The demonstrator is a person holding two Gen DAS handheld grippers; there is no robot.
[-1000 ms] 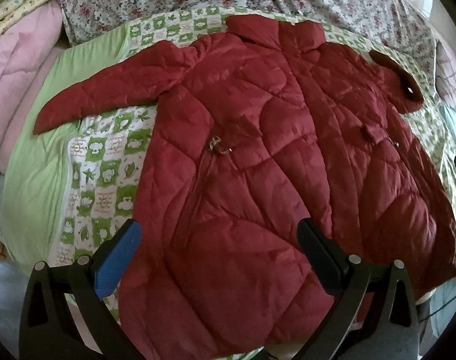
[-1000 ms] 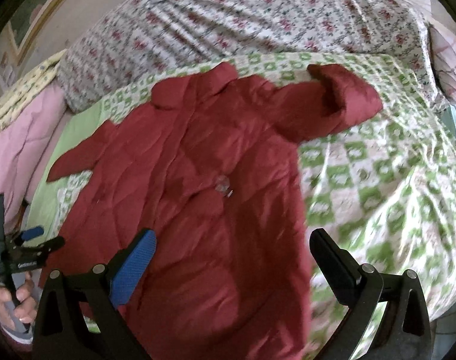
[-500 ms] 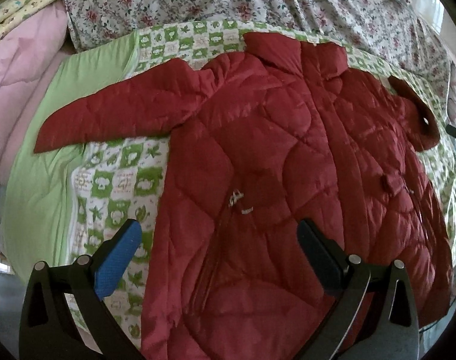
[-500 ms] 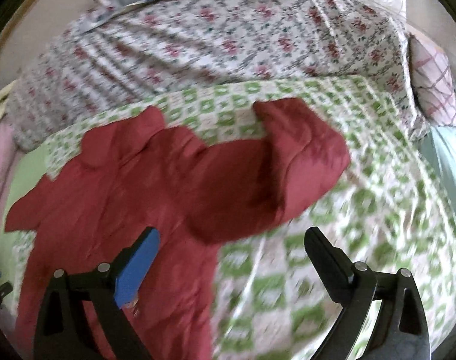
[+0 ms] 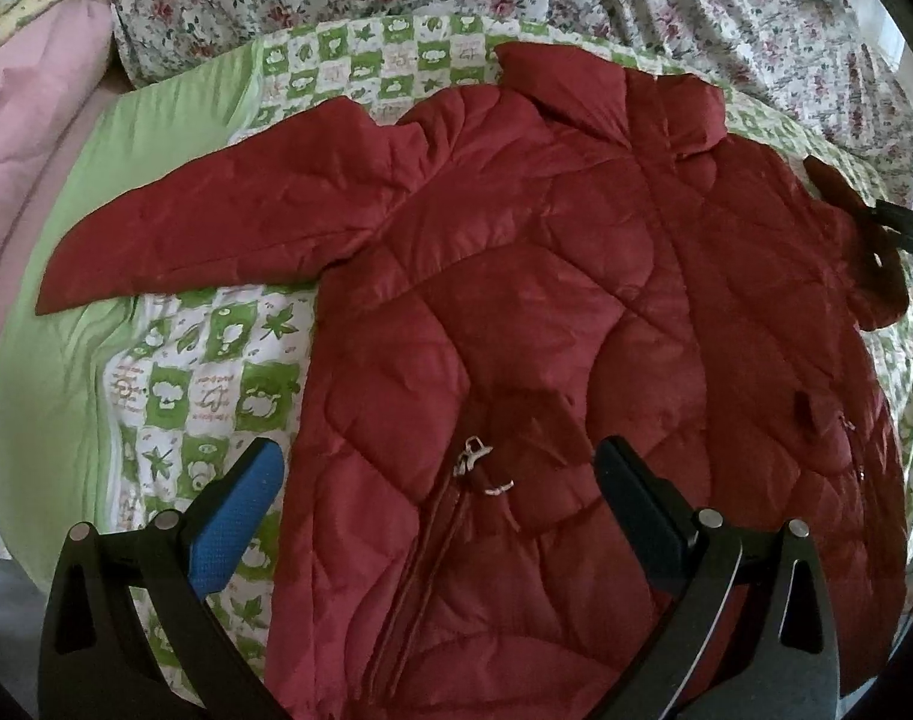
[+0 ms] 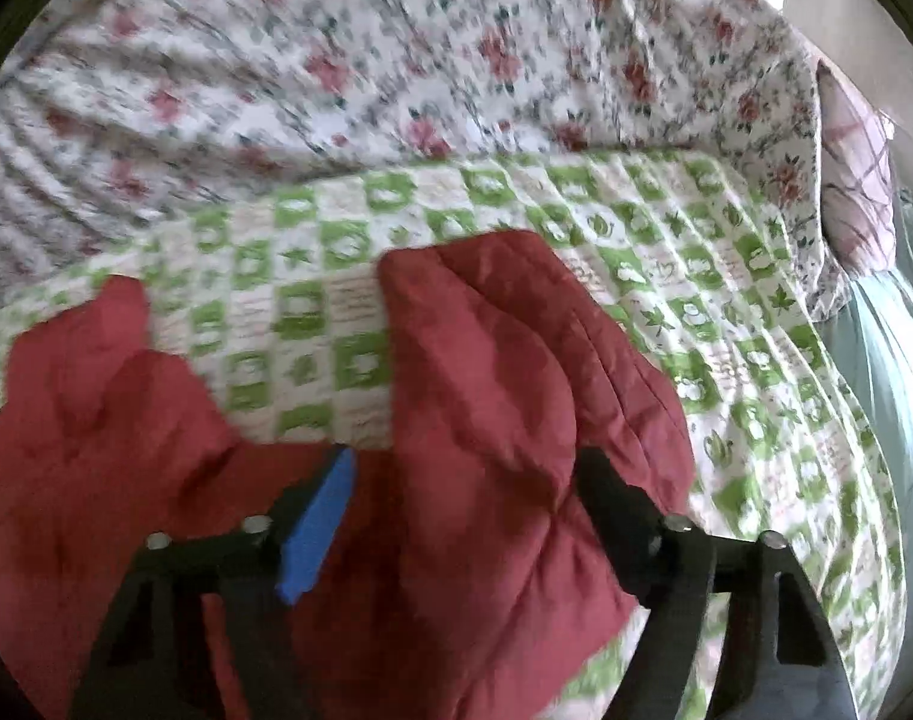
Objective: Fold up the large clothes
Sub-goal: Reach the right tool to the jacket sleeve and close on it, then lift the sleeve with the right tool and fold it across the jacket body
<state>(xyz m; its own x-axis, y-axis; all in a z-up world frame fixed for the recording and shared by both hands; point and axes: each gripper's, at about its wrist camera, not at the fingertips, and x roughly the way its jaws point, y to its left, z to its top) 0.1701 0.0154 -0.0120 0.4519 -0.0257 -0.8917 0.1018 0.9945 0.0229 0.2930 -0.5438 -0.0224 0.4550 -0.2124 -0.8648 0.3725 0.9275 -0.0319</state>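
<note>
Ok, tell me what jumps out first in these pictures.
A dark red quilted puffer jacket lies spread front-up across the green-and-white checked quilt, one sleeve stretched out flat. In the right wrist view, the right gripper straddles the jacket's other, bunched-up sleeve. The left gripper hangs open above the zipper.

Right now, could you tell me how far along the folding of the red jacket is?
Early stage. Done: the red jacket lies spread flat, front up, on the green checked quilt. In hand: the right hand-held gripper has its open jaws around the bunched right sleeve, not yet closed. The left hand-held gripper hovers open over the hem. Left: both sleeves, including the outstretched left sleeve, and the body fold.
</note>
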